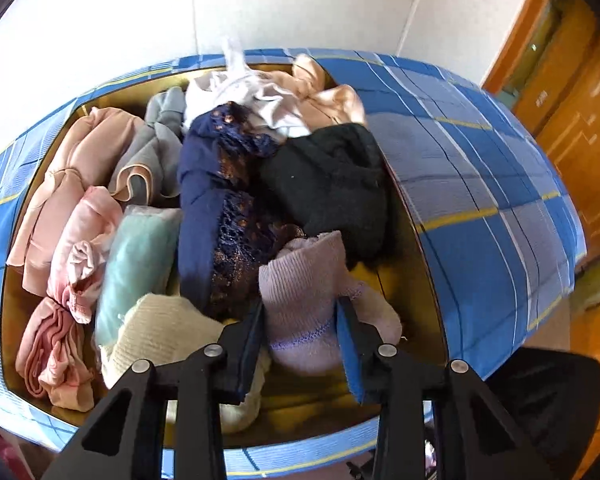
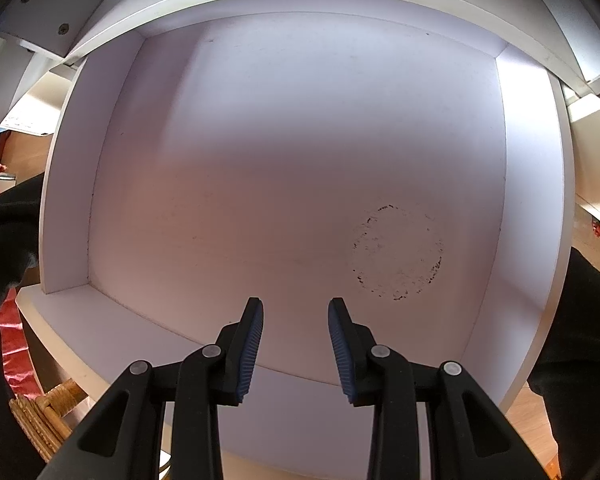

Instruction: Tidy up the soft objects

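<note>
Jaws of the left gripper: closed on a lilac knitted sock, both blue pads pressing its ribbed body. Jaws of the right gripper: narrow gap, nothing between them, poised over a bare white drawer. Location of the sock: near corner of a box lined in yellow and covered outside in blue plaid cloth, standing against a white wall. Other contents of the box: a navy lace garment touching the sock on its left; a black knit just behind it; a cream knit and a mint piece to the left; pink rolled pieces along the left wall; a grey piece, white and peach pieces at the back. Drawer: pulled out, white floor with a faint ring-shaped stain, no clothing in it. Step in hand, by judgement: picking one soft item out of the mixed box. Next move, by judgement: lift the sock clear without dragging the lace garment along, carry it to the drawer, lay it flat. Pose: left gripper angled steeply down into the box from its near edge; right gripper pointing straight down at the drawer floor, above the front rail. Dark sleeves at both edges of the right view.
</note>
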Available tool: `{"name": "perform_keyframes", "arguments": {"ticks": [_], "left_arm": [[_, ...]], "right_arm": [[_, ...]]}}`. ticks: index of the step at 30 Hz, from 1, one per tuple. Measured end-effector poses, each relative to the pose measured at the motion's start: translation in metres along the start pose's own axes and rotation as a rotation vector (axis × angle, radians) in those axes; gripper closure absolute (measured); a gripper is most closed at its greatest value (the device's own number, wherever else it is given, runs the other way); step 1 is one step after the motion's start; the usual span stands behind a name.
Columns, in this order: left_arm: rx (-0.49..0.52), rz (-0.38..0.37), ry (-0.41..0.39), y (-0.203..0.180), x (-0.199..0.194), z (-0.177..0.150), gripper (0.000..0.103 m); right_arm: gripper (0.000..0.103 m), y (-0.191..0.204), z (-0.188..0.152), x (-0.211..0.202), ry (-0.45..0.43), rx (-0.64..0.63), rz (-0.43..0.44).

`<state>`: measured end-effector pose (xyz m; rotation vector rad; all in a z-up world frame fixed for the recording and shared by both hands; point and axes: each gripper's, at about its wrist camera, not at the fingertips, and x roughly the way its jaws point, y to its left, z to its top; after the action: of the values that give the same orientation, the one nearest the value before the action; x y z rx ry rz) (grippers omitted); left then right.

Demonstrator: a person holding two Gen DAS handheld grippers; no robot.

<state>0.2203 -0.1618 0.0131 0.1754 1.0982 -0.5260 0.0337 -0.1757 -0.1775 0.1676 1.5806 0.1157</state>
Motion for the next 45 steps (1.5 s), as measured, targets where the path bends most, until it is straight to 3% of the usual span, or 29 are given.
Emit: {"name": "perform_keyframes", "arguments": {"ticks": [2, 6, 8, 12, 19, 24, 27, 29, 34, 45], "left_arm": [[0.010, -0.009, -0.016, -0.002, -0.004, -0.003, 0.064], [0.061, -0.021, -0.083, -0.007, -0.026, -0.018, 0.039], [0.087, 0.010, -0.123, -0.008, -0.039, -0.028, 0.031], [0.089, 0.018, -0.181, -0.002, -0.062, -0.053, 0.026], [-0.030, 0.043, -0.271, 0.017, -0.094, -0.119, 0.016], [-0.197, 0.168, -0.310, 0.037, -0.108, -0.174, 0.004], [-0.296, 0.192, -0.302, 0.045, -0.110, -0.203, 0.003], [-0.327, 0.218, -0.271, 0.049, -0.110, -0.217, 0.003], [-0.329, 0.263, -0.246, 0.046, -0.110, -0.242, 0.001], [-0.337, 0.302, -0.254, 0.040, -0.119, -0.262, 0.000]], "right_arm": [[0.069, 0.001, -0.001, -0.002, -0.009, -0.011, -0.010], [0.069, 0.012, -0.004, -0.008, -0.030, -0.064, -0.033], [0.069, 0.020, -0.006, -0.009, -0.038, -0.105, -0.054], [0.069, 0.035, -0.011, -0.016, -0.070, -0.176, -0.080], [0.069, 0.050, -0.019, -0.042, -0.174, -0.242, -0.086], [0.068, 0.058, -0.027, -0.070, -0.261, -0.262, -0.089], [0.067, 0.061, -0.031, -0.092, -0.319, -0.248, -0.049], [0.066, 0.069, -0.039, -0.108, -0.381, -0.273, -0.075], [0.062, 0.081, -0.061, -0.148, -0.516, -0.300, -0.106], [0.059, 0.069, -0.096, -0.195, -0.678, -0.222, -0.181]]}}
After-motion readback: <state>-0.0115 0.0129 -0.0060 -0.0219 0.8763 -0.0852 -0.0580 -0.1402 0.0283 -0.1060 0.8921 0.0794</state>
